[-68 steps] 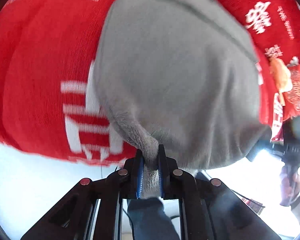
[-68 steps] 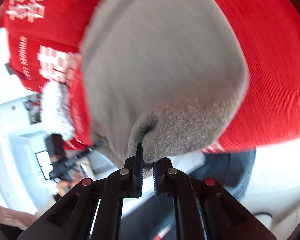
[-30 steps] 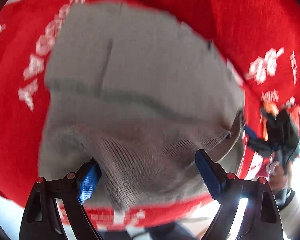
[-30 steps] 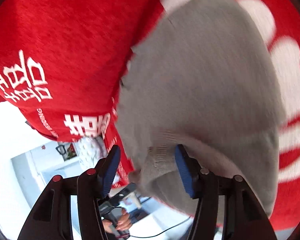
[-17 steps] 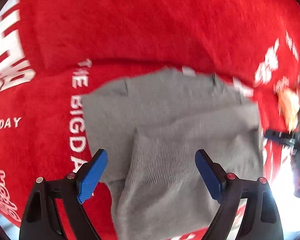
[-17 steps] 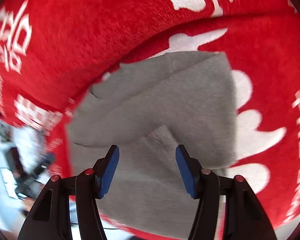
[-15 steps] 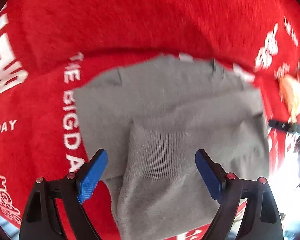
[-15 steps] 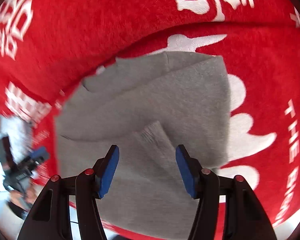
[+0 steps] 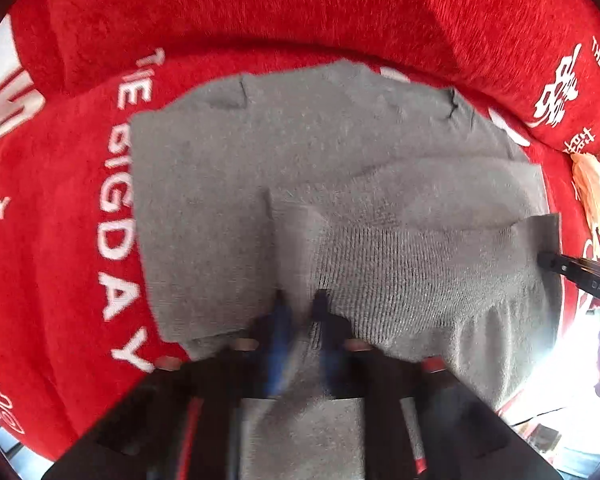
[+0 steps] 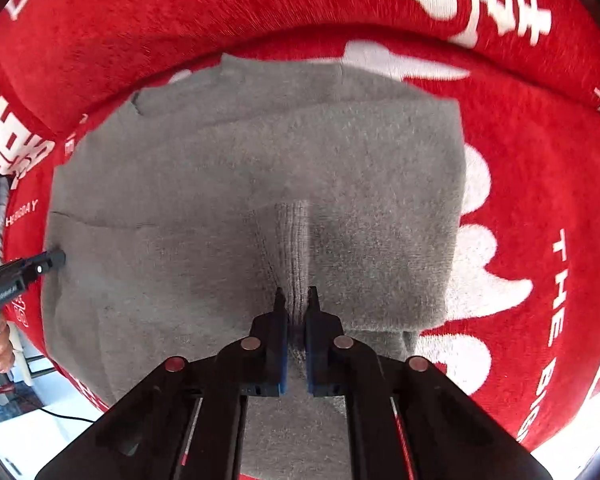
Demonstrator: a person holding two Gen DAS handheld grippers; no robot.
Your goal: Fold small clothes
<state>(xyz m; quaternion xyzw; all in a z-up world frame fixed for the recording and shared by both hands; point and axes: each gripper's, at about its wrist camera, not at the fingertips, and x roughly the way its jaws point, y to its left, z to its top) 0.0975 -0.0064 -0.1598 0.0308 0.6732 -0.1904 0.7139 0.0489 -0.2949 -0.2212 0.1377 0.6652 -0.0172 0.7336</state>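
Note:
A small grey knit garment (image 9: 228,184) lies partly folded on a red cloth with white lettering (image 9: 340,12). My left gripper (image 9: 300,300) is shut on a ribbed fold of the garment at its near edge; this view is blurred. My right gripper (image 10: 294,296) is shut on a pinched ribbed ridge (image 10: 294,248) of the same garment (image 10: 180,168). The right gripper's tip shows at the right edge of the left wrist view (image 9: 572,268), and the left gripper's tip shows at the left edge of the right wrist view (image 10: 40,264).
The red cloth (image 10: 540,160) covers the whole surface around the garment. A pale crumpled item (image 9: 592,192) lies on it at the far right. The cloth's near edge and a bright floor (image 10: 40,432) show at the lower left of the right wrist view.
Both grippers were open above the garment half a second ago. Both have come down and closed on its ribbed near edge.

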